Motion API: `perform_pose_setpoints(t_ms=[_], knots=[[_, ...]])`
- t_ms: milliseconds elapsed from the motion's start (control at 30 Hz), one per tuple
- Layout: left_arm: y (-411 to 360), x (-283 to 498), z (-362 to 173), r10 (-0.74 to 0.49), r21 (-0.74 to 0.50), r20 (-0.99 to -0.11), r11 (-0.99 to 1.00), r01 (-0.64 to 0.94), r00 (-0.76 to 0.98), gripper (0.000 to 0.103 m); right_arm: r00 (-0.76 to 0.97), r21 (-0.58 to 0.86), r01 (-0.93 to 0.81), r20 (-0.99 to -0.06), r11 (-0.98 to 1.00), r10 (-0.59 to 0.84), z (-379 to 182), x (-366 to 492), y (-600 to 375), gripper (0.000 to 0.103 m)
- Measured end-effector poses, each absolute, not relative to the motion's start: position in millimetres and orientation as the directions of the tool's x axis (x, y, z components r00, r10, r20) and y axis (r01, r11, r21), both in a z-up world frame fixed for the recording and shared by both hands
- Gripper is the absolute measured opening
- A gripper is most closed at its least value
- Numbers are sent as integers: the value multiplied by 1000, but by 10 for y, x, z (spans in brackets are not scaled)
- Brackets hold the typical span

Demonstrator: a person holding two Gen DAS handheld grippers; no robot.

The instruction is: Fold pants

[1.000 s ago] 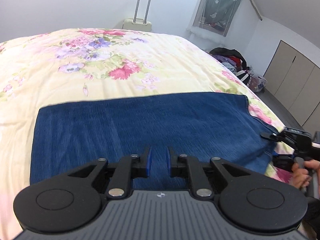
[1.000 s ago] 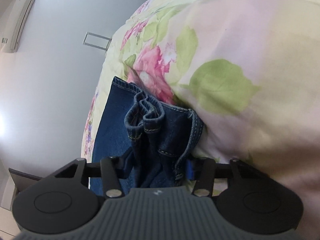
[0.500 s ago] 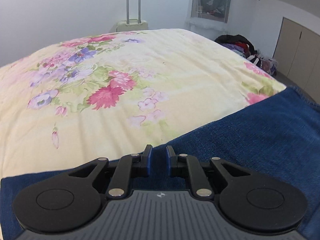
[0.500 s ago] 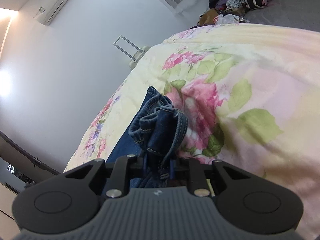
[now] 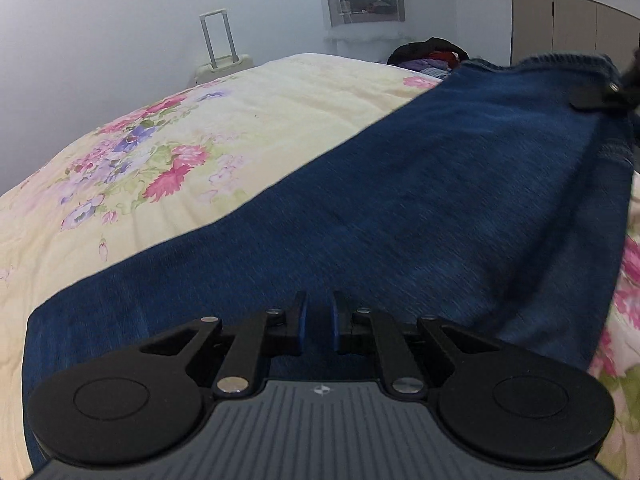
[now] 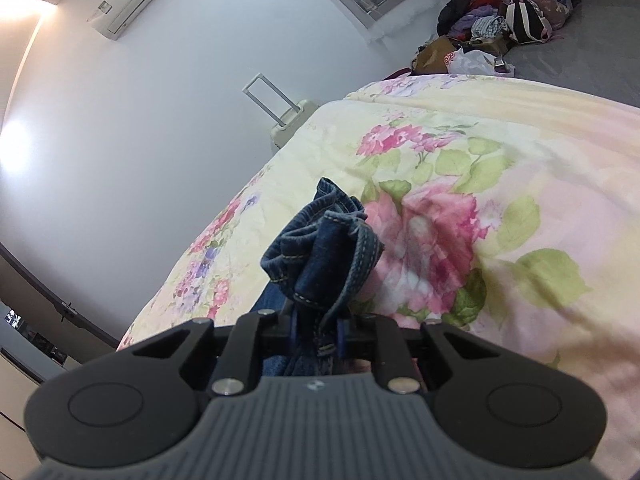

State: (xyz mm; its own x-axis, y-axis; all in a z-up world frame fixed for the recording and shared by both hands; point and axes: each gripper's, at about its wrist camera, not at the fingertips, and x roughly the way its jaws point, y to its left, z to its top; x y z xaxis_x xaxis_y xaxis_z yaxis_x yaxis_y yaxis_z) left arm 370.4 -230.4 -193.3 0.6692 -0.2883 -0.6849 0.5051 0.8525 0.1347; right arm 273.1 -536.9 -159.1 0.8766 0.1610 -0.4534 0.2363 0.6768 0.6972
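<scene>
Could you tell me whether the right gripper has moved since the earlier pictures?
Yes. The right gripper, closing on the bunched jeans, has risen: the bedspread now lies lower, exposing the suitcase.

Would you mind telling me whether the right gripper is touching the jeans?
Touching. In the right wrist view the right gripper has bunched denim of the jeans pinched between its jaws, which are closing on it.
</scene>
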Motion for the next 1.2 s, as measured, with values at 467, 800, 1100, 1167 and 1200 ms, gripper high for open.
perform_pose_setpoints(t_ms=[467, 800, 1100, 1167, 1200], knots=[[-2143, 2841, -1821, -378, 3, -726, 833, 553, 574, 0, 888, 577, 170, -442, 799, 130, -991, 2690, -4790, 12], [-942, 2753, -1052, -340, -58, -645, 915, 399, 684, 11, 901, 289, 51, -426, 956, 81, -428, 2695, -3806, 12], [282, 2898, -1034, -219, -183, -582, 974, 136, 783, 12, 883, 85, -75, -457, 994, 106, -246, 2871, -2602, 12], [478, 2929, -1106, -225, -226, -583, 968, 111, 781, 12, 872, 24, -120, -474, 992, 117, -305, 2904, -2254, 12], [529, 2956, -1155, -230, -244, -588, 965, 101, 776, 12, 865, -3, -145, -487, 989, 125, -357, 2913, -2082, 12]])
